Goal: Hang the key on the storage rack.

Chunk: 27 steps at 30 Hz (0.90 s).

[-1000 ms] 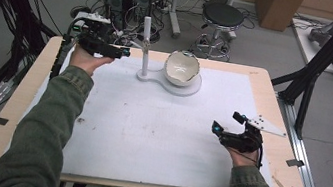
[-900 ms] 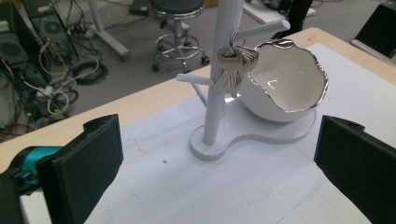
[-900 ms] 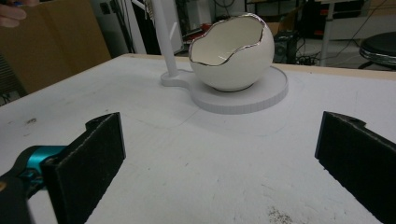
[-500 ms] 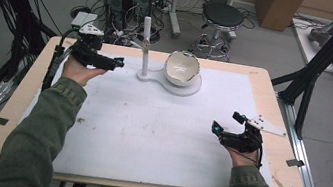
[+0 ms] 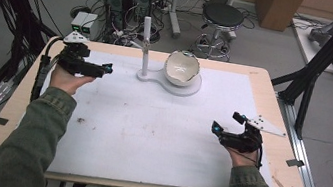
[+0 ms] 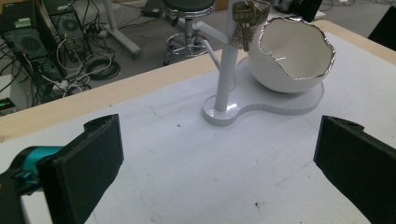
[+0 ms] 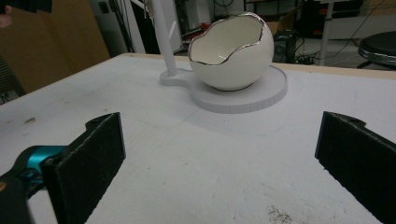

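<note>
left tongs: the left tongs [image 5: 101, 69] hover over the far-left part of the white-covered wooden bench [image 5: 113, 130], jaws spread wide, nothing between them, aimed at the stand.

right tongs: the right tongs [image 5: 224, 129] sit low near the right edge of the bench, also spread and empty, well apart from everything.

keys: the bunch of brass-coloured keys [image 6: 246, 21] hangs from a side arm of the thin white post stand [image 6: 225, 74], right next to the white egg-shaped bowl with the jagged silver rim [image 6: 292, 53]. From the high view the keys are too small to make out, so I'm going on the left gripper view here.

what could go wrong: my guess is the left tongs go for the keys. They dangle loose, so a sideways nudge would just swing them away instead of giving a grip.

tipping: the post is skinny and tall. Pulling the keys sideways rather than lifting them off the arm could rock or drag the whole flat base [image 7: 243, 100].

bowl: it's just beside the keys, so a wide-open jaw could clip that rim on the way in.
</note>
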Available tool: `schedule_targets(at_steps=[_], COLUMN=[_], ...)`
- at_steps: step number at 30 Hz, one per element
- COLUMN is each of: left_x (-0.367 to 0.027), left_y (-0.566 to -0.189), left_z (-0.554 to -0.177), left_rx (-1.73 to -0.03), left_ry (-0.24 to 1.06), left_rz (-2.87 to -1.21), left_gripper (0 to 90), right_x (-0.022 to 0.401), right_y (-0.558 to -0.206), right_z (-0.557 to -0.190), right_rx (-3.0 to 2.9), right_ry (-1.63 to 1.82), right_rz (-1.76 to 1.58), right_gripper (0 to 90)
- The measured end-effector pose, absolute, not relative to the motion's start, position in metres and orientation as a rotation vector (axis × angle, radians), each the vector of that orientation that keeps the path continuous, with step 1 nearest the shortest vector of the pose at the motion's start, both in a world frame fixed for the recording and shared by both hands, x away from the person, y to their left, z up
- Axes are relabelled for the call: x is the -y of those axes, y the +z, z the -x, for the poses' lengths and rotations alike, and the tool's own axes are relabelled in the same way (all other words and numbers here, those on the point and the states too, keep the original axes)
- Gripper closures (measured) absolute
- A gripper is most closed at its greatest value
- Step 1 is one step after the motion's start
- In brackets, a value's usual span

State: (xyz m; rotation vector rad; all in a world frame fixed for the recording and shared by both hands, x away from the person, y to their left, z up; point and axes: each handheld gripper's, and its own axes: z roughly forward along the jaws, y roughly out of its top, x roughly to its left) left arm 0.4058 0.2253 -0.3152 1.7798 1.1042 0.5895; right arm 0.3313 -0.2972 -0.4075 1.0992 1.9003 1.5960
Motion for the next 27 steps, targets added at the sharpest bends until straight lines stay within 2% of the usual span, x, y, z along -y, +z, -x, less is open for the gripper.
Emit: schedule_targets(at_steps=[27], left_x=[-0.279], left_y=[-0.35], left_z=[-0.351], left_rx=[-1.21], left_ry=[0.632], left_rz=[-1.577], left_gripper=[3.1], right_x=[0.299], right_y=[-0.407], right_z=[-0.33], right_rx=[-1.884], right_ry=[1.595], right_rz=[-1.115], right_gripper=[0.5])
